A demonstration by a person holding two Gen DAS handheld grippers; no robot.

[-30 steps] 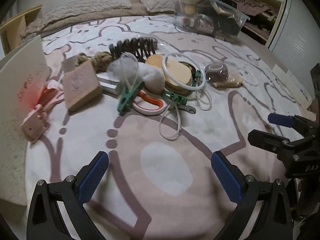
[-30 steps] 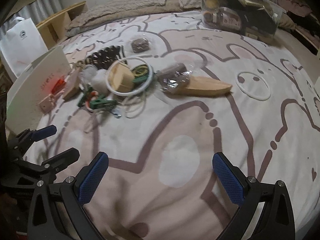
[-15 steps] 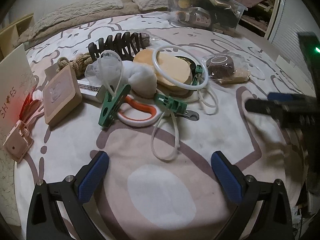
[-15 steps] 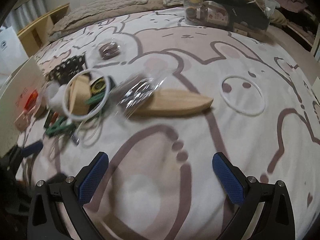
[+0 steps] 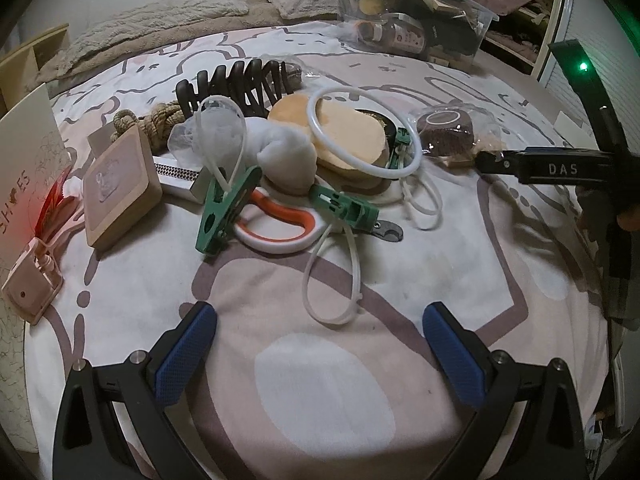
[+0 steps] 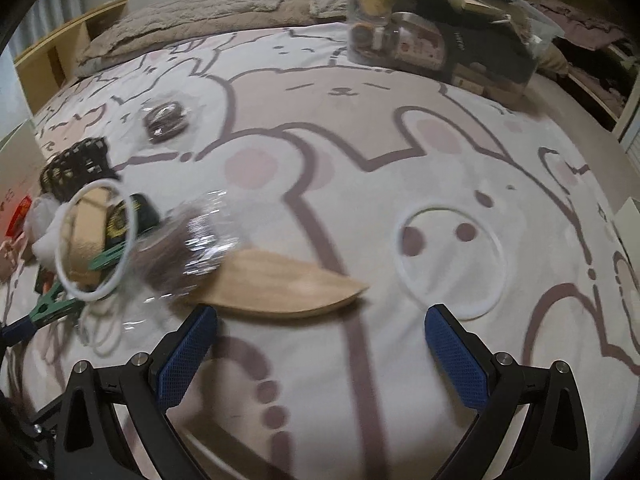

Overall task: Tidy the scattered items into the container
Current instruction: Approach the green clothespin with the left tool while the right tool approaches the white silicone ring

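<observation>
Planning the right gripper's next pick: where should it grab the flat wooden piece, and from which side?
Take the wooden piece at its bare pointed end, coming from above with the fingers across its width. It lies flat on the bedspread, and its other end sits under the plastic-wrapped roll, so only the right half is free. The right gripper is open just short of it.

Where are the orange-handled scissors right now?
In the left wrist view, the scissors lie on the bedspread in the pile's near edge, between the green clothespin to their left and the green clip to their right.
</observation>
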